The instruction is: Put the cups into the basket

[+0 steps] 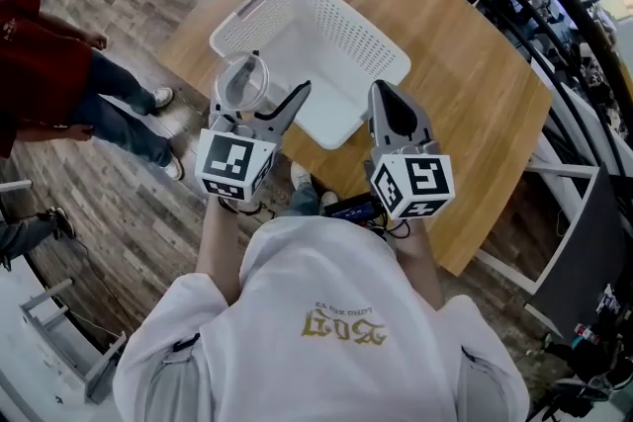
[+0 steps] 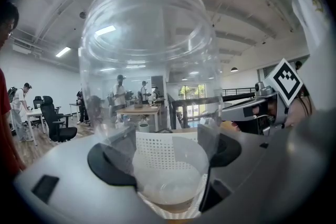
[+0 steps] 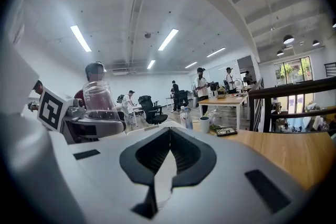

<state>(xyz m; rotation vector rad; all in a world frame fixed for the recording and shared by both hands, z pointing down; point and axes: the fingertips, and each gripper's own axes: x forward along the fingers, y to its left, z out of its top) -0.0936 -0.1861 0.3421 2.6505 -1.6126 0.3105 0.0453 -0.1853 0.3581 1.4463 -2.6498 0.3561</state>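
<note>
L gripper (image 1: 259, 100) fingers clamp the clear cup (image 1: 240, 82), held just beside the white basket (image 1: 348, 25) on the tabletop (image 1: 465, 84); basket looks empty. R gripper (image 1: 384, 94) fingers closed, nothing in them. We judge no cup deposited yet, drop-in pending.

My left gripper (image 1: 259, 96) clamps a clear cup (image 1: 240, 82) near its base; my right gripper (image 1: 384, 96) (jaws pressed together) sits just to its right, both near my chest.
</note>
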